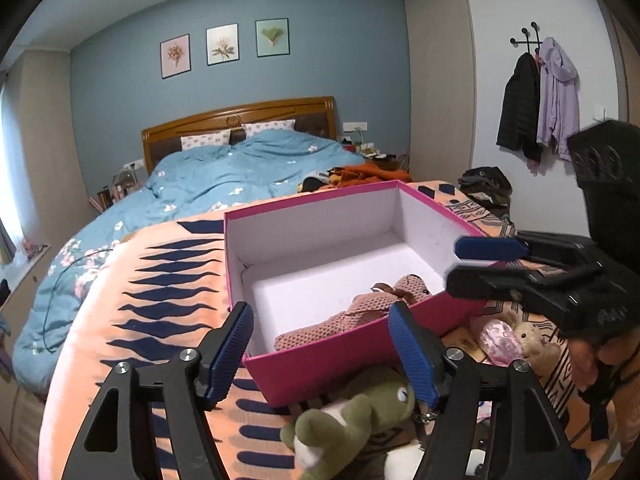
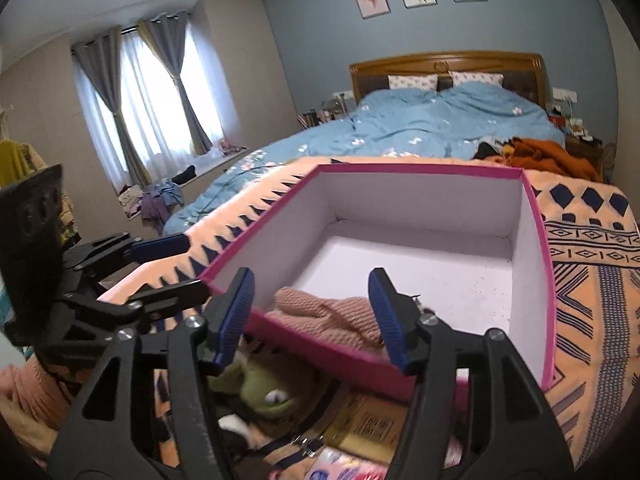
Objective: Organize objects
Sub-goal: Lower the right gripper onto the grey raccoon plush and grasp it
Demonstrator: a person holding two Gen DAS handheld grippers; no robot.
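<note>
1. The left gripper point(image 1: 322, 354) hovers at the near-left corner of the open pink cardboard box with white lining point(image 1: 312, 376); its blue ribbed fingers point(image 1: 228, 356) are spread, nothing between them.
2. Below and just ahead of those fingers, outside the near wall, lies the green-and-white plush frog point(image 1: 352, 412) on the orange patterned blanket point(image 1: 168, 280). Its body seems to run diagonally, head toward the box.
3. Inside the box, against the near wall, rests the pink knitted garment with a brown bow point(image 1: 360, 312), stretched along that wall.
4. The right gripper point(image 2: 312, 316) is poised over the same near wall, fingers parted and empty, the garment just beyond them.
5. Rightmost on the blanket, beside the box, sit a small pink shiny bundle point(image 1: 498, 340) and a little tan plush animal point(image 1: 528, 338).
6. Judgement: the frog lies nearest the left gripper, so that hand would dip down and back toward itself, closing across the body.
</note>
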